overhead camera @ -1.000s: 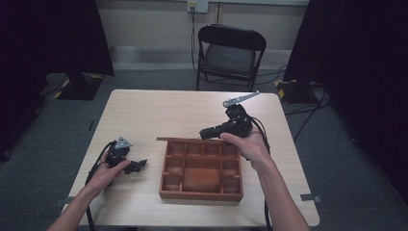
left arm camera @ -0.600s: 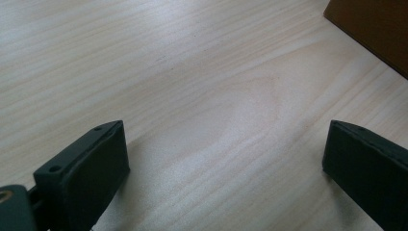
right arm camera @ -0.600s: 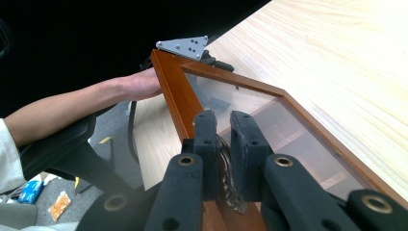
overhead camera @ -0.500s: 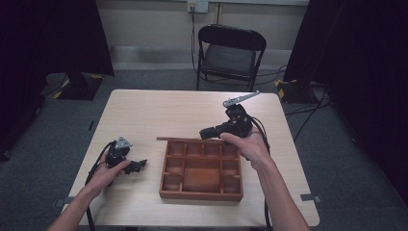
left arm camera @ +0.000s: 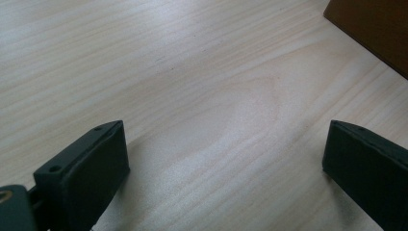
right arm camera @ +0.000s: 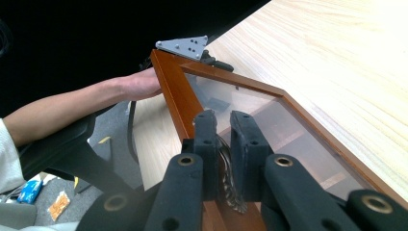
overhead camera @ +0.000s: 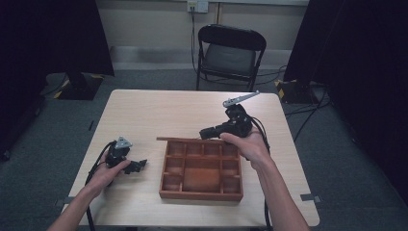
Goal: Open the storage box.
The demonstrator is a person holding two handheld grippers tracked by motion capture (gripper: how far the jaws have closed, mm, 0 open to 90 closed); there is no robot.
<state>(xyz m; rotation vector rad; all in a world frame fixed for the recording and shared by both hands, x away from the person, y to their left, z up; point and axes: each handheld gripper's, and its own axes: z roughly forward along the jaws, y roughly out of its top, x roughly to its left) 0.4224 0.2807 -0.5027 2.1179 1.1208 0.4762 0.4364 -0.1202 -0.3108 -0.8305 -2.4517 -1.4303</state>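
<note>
Pale wood worktop (overhead camera: pixel 192 110), folding chair (overhead camera: pixel 230 53) behind it. Wooden compartment box (overhead camera: pixel 202 171) near the front edge, just right of centre. Glass lid (right arm camera: pixel 269 120) in a wooden frame raised off the box's far edge, held at a slant. Right tool (right arm camera: pixel 225 144) narrow, clamped on the lid's frame. Left tool (overhead camera: pixel 136 166) resting on the worktop just left of the box, wide, nothing between its pads.
</note>
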